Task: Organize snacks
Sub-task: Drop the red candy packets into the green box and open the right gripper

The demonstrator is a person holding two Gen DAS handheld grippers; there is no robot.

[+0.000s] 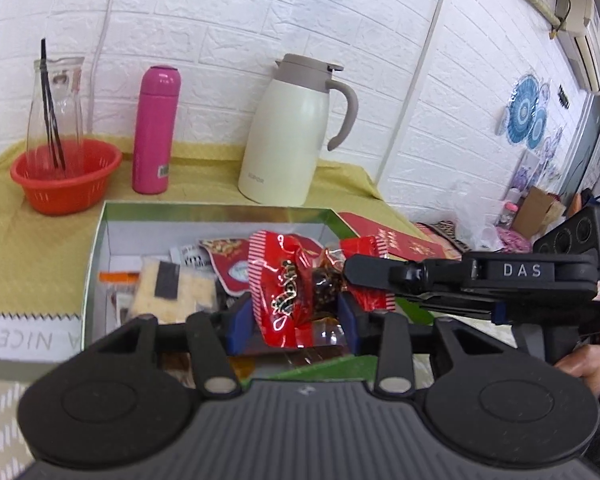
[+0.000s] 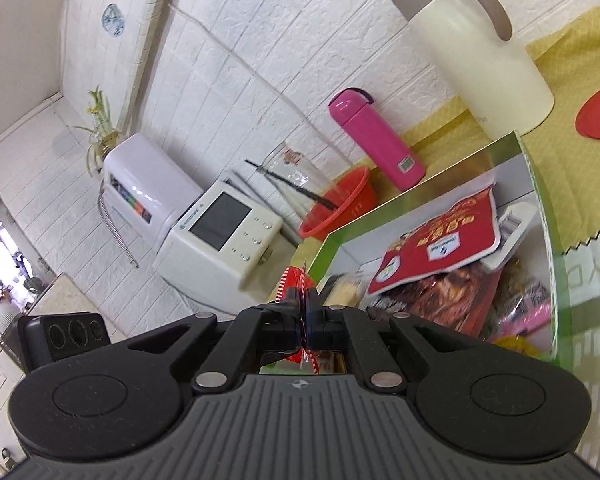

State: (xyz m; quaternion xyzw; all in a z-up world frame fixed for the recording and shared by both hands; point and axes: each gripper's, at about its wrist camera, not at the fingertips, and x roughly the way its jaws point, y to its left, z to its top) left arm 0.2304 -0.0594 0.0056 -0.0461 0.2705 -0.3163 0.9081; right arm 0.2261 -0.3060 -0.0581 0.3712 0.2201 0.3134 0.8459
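A shiny red snack packet (image 1: 288, 292) sits between the blue pads of my left gripper (image 1: 296, 316), which press on both of its sides just above the box. From the right, my right gripper (image 1: 350, 270) reaches in and pinches the packet's striped edge. In the right wrist view my right gripper (image 2: 305, 304) is shut on that red-and-white striped wrapper edge (image 2: 294, 280). Below lies the green-rimmed box (image 1: 220, 210) (image 2: 420, 184), holding several snacks: a cracker packet (image 1: 172, 292) and a red pouch (image 2: 440, 244).
On the yellow cloth (image 1: 40, 248) behind the box stand a red basket (image 1: 66, 178) with a glass carafe (image 1: 56, 108), a pink flask (image 1: 154, 130) and a cream thermos jug (image 1: 292, 132). A red card (image 1: 400, 240) lies right of the box. A white appliance (image 2: 220, 232) stands beyond the table.
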